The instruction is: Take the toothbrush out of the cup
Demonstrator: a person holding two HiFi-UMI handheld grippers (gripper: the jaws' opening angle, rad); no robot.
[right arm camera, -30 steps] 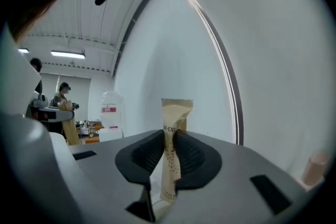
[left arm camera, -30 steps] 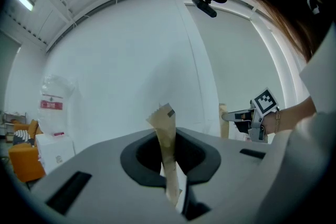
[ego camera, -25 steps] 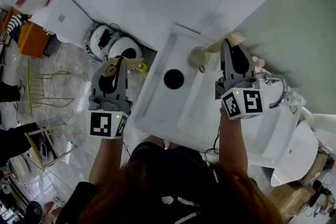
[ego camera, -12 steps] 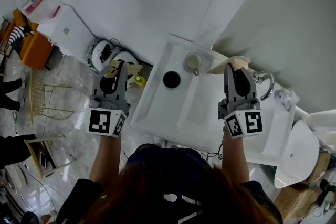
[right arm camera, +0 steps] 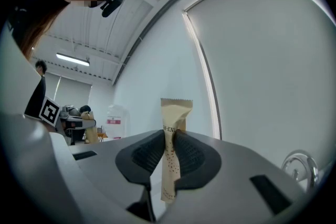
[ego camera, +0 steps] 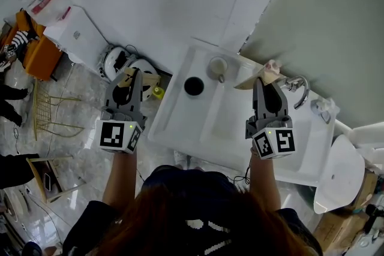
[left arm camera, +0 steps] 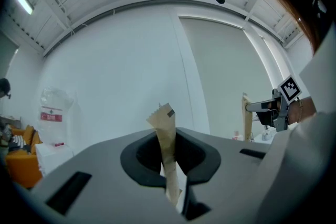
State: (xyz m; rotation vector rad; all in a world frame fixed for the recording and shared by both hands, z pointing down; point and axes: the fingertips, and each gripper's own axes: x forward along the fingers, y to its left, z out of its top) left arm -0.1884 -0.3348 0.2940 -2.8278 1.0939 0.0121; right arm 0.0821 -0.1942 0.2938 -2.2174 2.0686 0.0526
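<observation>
A pale cup [ego camera: 217, 67] stands at the back rim of the white sink [ego camera: 198, 123]; no toothbrush shows in it. My right gripper [ego camera: 268, 74] is over the sink's right part, beside the faucet, shut on a tan printed paper packet [right arm camera: 170, 149] that stands up between its pads. The packet [ego camera: 249, 82] sticks out left of the jaws in the head view. My left gripper [ego camera: 133, 77] hangs left of the sink, over the floor, shut on a torn brown paper strip [left arm camera: 167, 139]. Both grippers point level.
A chrome faucet [ego camera: 300, 90] curves just right of the right gripper, and a black drain hole [ego camera: 194, 86] lies in the sink. White round appliances [ego camera: 129, 60] sit on the floor under the left gripper. A toilet [ego camera: 336, 171] stands at the right, a gold wire chair [ego camera: 51, 108] at the left.
The right gripper has carried the packet to the right, away from the cup and toward the faucet. The left gripper has shifted a little with its paper strip. Both stay shut.
</observation>
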